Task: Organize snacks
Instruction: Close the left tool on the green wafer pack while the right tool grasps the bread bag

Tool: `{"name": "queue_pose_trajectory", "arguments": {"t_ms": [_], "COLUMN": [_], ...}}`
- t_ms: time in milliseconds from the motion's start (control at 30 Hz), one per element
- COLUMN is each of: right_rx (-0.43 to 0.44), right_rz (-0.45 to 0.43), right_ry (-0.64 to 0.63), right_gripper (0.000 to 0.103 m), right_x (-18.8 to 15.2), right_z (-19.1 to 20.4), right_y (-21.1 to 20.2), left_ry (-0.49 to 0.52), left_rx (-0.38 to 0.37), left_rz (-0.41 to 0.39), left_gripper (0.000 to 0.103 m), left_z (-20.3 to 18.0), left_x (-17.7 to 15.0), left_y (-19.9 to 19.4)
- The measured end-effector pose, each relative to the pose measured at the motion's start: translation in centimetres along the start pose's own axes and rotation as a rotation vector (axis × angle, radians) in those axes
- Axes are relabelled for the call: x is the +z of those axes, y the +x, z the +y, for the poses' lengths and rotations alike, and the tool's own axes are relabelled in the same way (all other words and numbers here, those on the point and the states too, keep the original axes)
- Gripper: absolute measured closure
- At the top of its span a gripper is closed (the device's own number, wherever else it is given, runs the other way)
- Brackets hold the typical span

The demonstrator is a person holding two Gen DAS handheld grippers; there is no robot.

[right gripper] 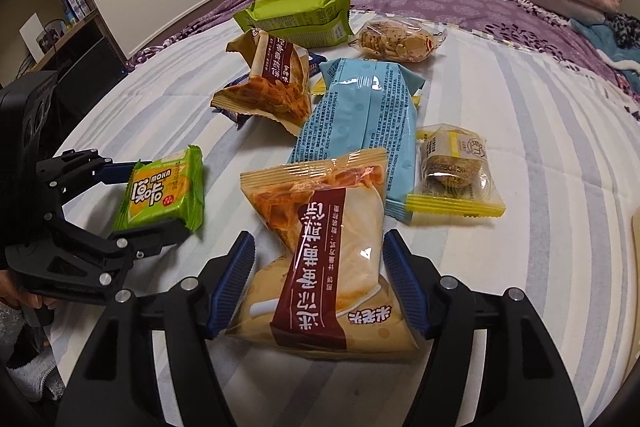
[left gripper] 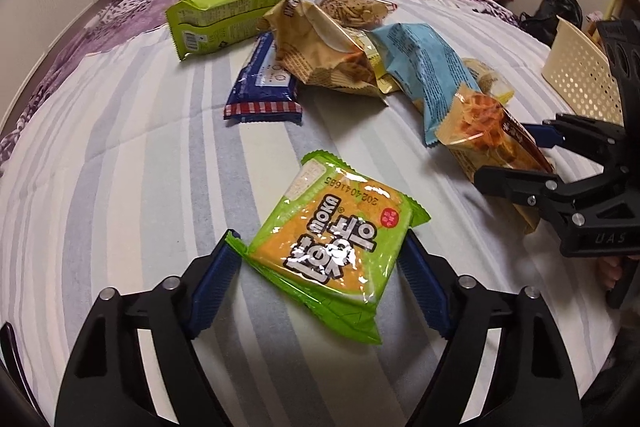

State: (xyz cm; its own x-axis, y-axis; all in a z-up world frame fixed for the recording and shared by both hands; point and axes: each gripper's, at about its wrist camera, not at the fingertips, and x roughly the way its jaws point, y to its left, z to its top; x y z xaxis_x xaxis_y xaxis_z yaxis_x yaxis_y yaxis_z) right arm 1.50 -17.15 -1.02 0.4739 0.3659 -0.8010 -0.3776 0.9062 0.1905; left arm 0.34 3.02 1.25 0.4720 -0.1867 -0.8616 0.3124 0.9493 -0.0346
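On the striped bed (left gripper: pixel 120 155), the left gripper (left gripper: pixel 316 275) clamps a green packet (left gripper: pixel 336 247); the right gripper (right gripper: pixel 320 283) squeezes a beige chip bag (right gripper: pixel 324 267) (both pads touching).

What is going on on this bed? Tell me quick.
A person is sorting snack packs on a striped bed with handheld tongs in each hand. The left tongs straddle a green pack; the right tongs straddle a beige pack. Both packs look to be lying on the bed, and a firm grip cannot be confirmed. More packs lie scattered behind, and a cream basket sits to the right.
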Motion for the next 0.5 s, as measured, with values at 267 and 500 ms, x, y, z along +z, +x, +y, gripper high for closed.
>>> {"name": "queue_pose_trajectory", "arguments": {"t_ms": [267, 500], "right_rx": [0.004, 0.005], "right_rz": [-0.002, -0.002], "right_ry": [0.006, 0.005], "right_gripper": [0.036, 0.035], "right_x": [0.1, 0.0], "right_z": [0.0, 0.0], "right_y": [0.0, 0.1], "left_ry": [-0.107, -0.099], "left_rx": [0.002, 0.013], "left_rz": [0.011, 0.004], "left_gripper": [0.026, 0.025], "left_z": [-0.5, 0.1], "left_x": [-1.1, -0.6], "left_y": [-1.2, -0.7]}}
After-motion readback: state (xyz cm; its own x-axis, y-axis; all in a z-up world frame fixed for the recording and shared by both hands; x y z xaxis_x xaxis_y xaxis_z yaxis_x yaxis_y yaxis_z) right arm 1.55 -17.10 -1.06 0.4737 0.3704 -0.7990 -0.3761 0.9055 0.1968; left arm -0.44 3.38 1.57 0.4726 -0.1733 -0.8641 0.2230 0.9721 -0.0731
